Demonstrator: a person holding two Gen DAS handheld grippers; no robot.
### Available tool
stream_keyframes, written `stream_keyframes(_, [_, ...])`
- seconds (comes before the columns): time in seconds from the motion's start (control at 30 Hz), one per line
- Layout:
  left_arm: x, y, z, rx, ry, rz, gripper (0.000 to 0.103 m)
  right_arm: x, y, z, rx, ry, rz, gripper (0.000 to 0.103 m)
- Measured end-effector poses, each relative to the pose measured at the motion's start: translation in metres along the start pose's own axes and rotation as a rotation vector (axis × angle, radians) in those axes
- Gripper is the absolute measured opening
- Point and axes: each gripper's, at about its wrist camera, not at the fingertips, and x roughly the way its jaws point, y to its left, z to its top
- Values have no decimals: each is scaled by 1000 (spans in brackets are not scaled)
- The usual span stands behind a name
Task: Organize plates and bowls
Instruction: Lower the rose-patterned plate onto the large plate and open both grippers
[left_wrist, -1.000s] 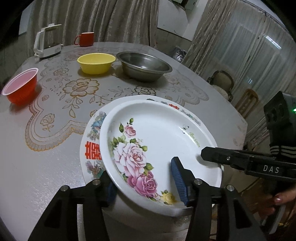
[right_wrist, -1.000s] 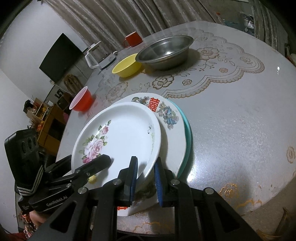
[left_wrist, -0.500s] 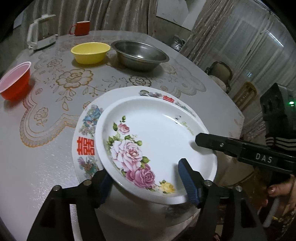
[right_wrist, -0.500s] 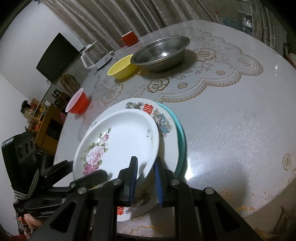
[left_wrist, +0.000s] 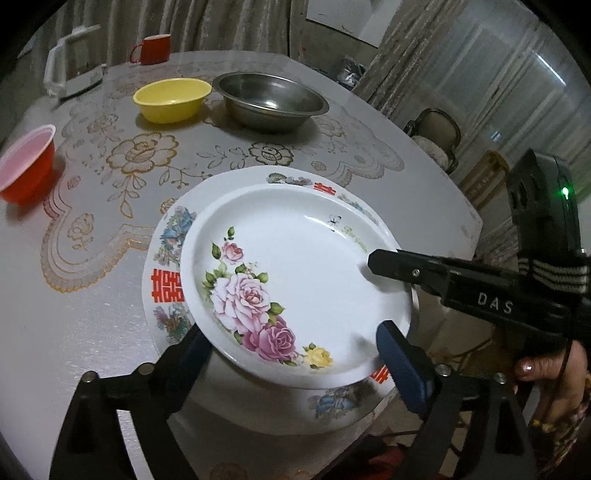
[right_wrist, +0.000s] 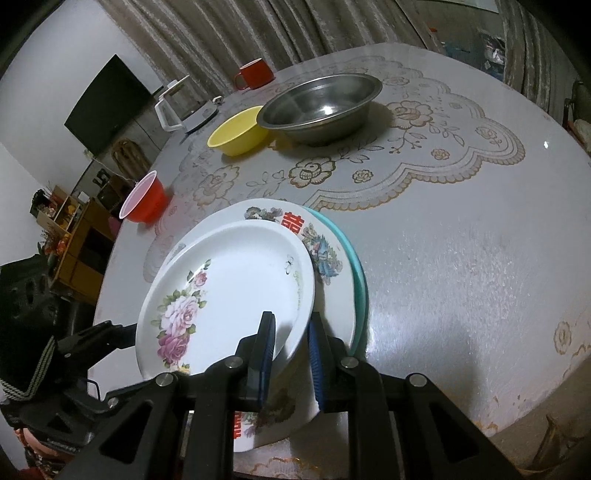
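Right gripper (right_wrist: 291, 354) pinching near rim of rose plate (right_wrist: 229, 291), lower centre of frame. Left gripper (left_wrist: 291, 354) opening, pads clear of plate, rim between jaws. Rose plate atop patterned plate (right_wrist: 325, 254), teal plate (right_wrist: 360, 291) beneath. Yellow bowl (left_wrist: 171, 99), steel bowl (left_wrist: 271, 99) upper centre on worktop (right_wrist: 461, 266).

A round white plate with pink roses (left_wrist: 295, 280) lies on top of a larger white plate with red characters and birds (left_wrist: 166, 258), which rests on a teal plate (right_wrist: 360, 280); the stack sits at the near edge of the tabletop. Further away stand a yellow plastic bowl (left_wrist: 171, 99) and a steel bowl (left_wrist: 271, 101) side by side, and a red bowl with pale inside (left_wrist: 24, 168) apart at the left.
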Motion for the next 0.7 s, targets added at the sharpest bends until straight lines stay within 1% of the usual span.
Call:
stream_keyframes(0.2, [-7, 9, -2, -35, -9, -44, 92, 1, 1, 0, -8, 0, -15, 13])
stream_keyframes(0.3, [-15, 15, -4, -49, -25, -46, 92, 1, 2, 0, -15, -3, -26, 12])
stream_keyframes(0.4, [-20, 20, -5, -54, -49, -33, 92, 1, 5, -1, -32, -7, -44, 12])
stream_keyframes(0.43, [-21, 22, -5, -56, -51, -37, 92, -1, 6, 0, -44, -18, -66, 12])
stream_keyframes(0.5, [-21, 23, -6, -54, -57, -39, 92, -2, 8, 0, -57, -23, -83, 12])
stream_keyframes(0.63, [-15, 19, -7, -18, -67, -24, 79, -1, 9, 0, -72, -22, -93, 12])
stream_keyframes(0.67, [-13, 17, -7, -5, -72, -15, 79, -2, 10, 0, -72, -22, -96, 15])
stream_keyframes(0.7, [-13, 16, -7, 3, -75, -4, 79, -2, 10, -1, -69, -23, -94, 15])
